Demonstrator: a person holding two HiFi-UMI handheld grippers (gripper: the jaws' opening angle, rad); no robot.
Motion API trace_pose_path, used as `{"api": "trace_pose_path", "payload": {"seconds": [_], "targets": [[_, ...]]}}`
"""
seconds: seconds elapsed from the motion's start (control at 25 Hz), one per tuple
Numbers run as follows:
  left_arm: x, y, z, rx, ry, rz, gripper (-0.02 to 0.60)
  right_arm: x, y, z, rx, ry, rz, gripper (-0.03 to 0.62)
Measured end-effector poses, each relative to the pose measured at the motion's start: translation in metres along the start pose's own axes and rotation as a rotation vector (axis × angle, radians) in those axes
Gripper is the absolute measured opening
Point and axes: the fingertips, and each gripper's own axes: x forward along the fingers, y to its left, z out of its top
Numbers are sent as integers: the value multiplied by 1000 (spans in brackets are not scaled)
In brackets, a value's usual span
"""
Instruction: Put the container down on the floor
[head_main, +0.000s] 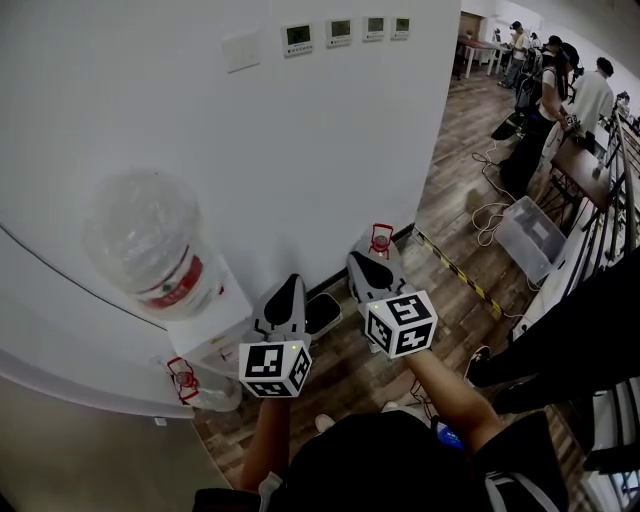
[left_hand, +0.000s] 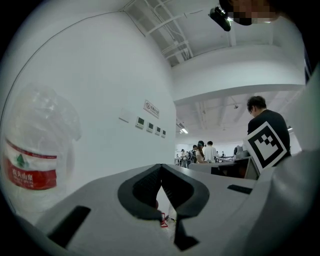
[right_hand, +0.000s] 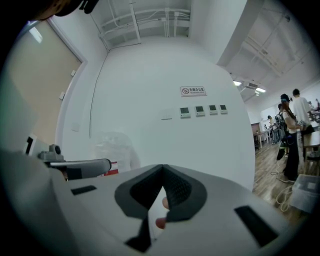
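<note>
Head view: two hand-held grippers are held out towards a white wall (head_main: 300, 130) above a wooden floor (head_main: 450, 230). The left gripper (head_main: 290, 282) is pointed at a white water dispenser (head_main: 215, 335), on which a large clear bottle with a red label (head_main: 150, 245) is seated upside down. A clear container (head_main: 205, 392) with a red handle is seen low at the foot of the dispenser, at floor level, apart from both grippers. A red ring handle (head_main: 381, 240) is seen right at the tip of the right gripper (head_main: 373, 258); the body it belongs to cannot be made out.

In the right gripper view, the right gripper (right_hand: 162, 169) is clenched, its jaws brought together tip to tip. A blurred reddish part (right_hand: 160, 222) is enclosed in the opening behind the tips; whether it is pinched cannot be told. The bottle (right_hand: 115, 147) is seen ahead against the wall.

In the left gripper view, the left gripper (left_hand: 161, 167) is likewise clenched tip to tip, with nothing held between the jaws. The bottle (left_hand: 30, 150) is seen at the left, and the right gripper's marker cube (left_hand: 267, 145) at the right.

A clear storage bin (head_main: 530, 235) is set further along the floor, and several people (head_main: 550, 90) are seen standing beyond it.
</note>
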Motion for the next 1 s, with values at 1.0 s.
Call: {"api": "trace_pose_path", "payload": {"seconds": [1.0], "targets": [[14,-31,4,12,-5,36,17,-14,-28,9,23,-21,34,28]]}}
